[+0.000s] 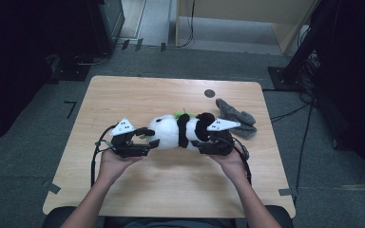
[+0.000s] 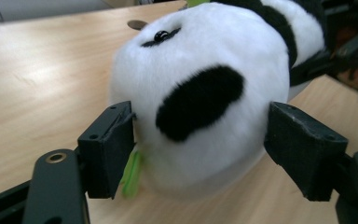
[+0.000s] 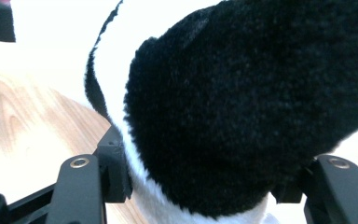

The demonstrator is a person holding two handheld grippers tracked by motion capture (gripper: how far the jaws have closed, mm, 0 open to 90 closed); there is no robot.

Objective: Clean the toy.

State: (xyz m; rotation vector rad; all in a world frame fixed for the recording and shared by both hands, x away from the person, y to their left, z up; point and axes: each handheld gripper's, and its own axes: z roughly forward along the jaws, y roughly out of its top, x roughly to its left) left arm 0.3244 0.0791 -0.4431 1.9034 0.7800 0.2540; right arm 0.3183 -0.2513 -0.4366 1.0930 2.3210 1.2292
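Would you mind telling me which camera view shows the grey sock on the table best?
The high view: the grey sock lies whole on the table, just right of the plush panda. The left and right gripper views look closely at the panda, its head and its black fur, and give nothing usable of the sock.

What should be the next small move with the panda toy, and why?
Probably close the left gripper onto the panda's head. Its jaws stand on either side of the head, and the right-hand one in the left gripper view is still apart from the fur, while the right gripper already has its jaws against the panda's black end. The toy lies on the table.
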